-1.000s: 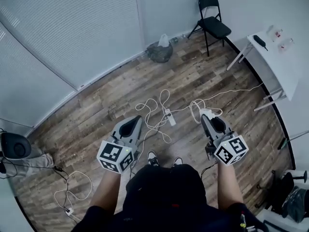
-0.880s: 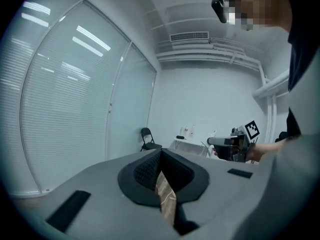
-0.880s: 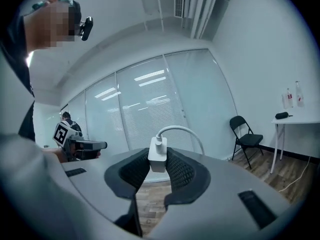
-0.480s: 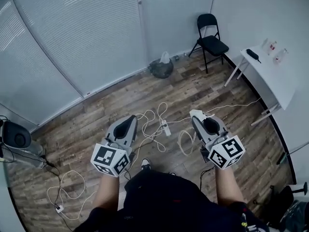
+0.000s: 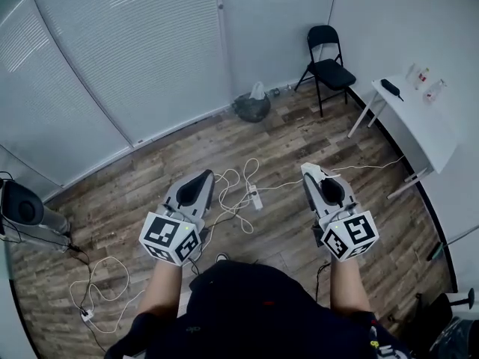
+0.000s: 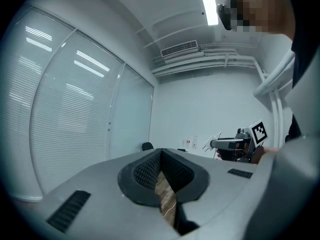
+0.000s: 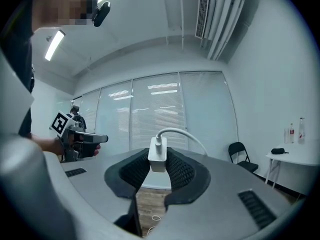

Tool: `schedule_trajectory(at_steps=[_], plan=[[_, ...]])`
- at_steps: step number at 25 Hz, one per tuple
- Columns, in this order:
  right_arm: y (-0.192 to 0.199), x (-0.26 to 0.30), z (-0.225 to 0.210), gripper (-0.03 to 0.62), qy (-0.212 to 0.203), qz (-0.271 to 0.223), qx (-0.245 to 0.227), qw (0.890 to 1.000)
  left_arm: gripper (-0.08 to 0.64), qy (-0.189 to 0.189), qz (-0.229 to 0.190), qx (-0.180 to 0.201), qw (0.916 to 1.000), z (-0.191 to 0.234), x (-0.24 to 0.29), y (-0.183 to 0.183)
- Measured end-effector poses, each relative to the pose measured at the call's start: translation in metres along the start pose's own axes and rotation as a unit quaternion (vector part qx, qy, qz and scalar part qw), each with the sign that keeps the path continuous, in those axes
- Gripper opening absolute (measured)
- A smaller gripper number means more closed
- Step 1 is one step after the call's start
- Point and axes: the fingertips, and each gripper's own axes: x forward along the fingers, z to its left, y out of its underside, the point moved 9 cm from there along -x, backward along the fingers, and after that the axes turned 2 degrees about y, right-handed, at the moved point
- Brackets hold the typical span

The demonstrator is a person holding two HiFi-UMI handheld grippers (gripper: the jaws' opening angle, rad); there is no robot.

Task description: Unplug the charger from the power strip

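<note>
Your right gripper (image 5: 309,172) is pinching the white charger (image 7: 157,155). The ribbed pads press its two flat sides and the block stands on the 12-to-6 line in the right gripper view. Its cable (image 7: 183,133) leaves the top end and arches over toward 3 o'clock. Your left gripper (image 6: 161,159) has its jaws pressed together with nothing between them, and it hangs level at about 9 o'clock from the right one in the head view. The charger is clear of the power strip (image 5: 257,197). From the left gripper view it juts from the right claw's tip with what look like bare prongs, though it is small there. The strip lies on the wooden floor (image 5: 150,193) among loose white cords. It is at roughly 8 o'clock from the right claw's tip and 4 o'clock from the left one's, about as near one as the other, and well below both. Its long axis runs close to 12-to-6. By my reading the unplugging itself is done. Whatever you do next, mind the cable trailing off toward 3 o'clock, since a tug there could twist the block in the pads.
</note>
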Motion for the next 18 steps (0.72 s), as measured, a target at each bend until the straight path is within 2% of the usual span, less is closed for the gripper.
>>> schedule_trajectory(at_steps=[7, 18], plan=[[0.004, 0.007, 0.011, 0.107, 0.013, -0.006, 0.018, 1.000, 0.018, 0.013, 0.007, 0.016, 0.9998, 0.017, -0.009, -0.003], [0.008, 0.034, 0.039, 0.107, -0.004, -0.002, 0.011, 1.000, 0.018, 0.021, 0.007, 0.015, 0.9996, 0.042, -0.021, 0.004]])
